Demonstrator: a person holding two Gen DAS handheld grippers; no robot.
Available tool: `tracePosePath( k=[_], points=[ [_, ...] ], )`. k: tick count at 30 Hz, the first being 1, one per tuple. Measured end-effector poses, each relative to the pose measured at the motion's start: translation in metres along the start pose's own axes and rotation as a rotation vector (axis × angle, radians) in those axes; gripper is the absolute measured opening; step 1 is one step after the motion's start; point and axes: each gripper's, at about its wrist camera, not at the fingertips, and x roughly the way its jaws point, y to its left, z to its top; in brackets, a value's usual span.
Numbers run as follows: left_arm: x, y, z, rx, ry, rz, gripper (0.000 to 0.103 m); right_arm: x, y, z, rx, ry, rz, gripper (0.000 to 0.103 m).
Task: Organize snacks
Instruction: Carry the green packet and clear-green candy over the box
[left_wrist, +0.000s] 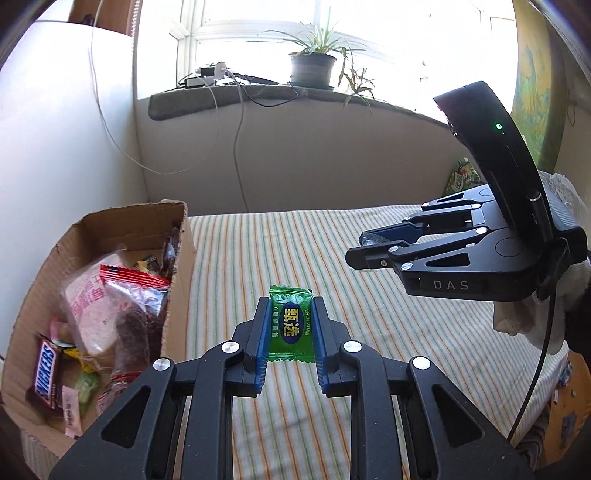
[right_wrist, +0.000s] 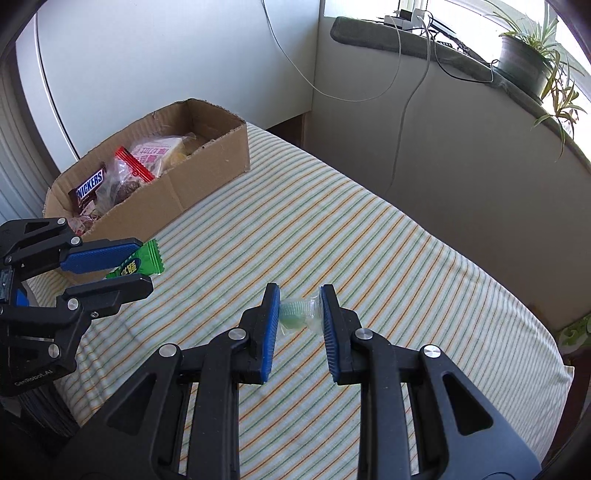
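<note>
A: Where's the green candy (left_wrist: 290, 323) relative to the cardboard box (left_wrist: 177, 266)?
B: Just right of its near wall, clamped in the left gripper (left_wrist: 290, 325), long axis pointing along the fingers, above the bed (left_wrist: 332, 258).
A: And the right gripper (right_wrist: 300, 314)?
B: Farther from the box, pinching a clear wrapped sweet (right_wrist: 297, 314). The left goes first, I'd judge.

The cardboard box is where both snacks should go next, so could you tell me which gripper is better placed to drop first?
Left, probably: the left gripper, clamping the green candy, sits beside the cardboard box.
</note>
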Motion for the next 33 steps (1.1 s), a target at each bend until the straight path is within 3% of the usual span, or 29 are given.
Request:
tracePosePath(
  k=[11,33],
  points=[
    [-0.030,0.044,0.004,-0.050,-0.097,0.063,0.019,-0.008,0.039,0.035,-0.029,-0.062,0.027,0.023],
    [-0.061,0.110,-0.003,-0.140,-0.170,0.192,0.019,0.002,0.104,0.082,-0.076,-0.126,0.089,0.023]
  ],
)
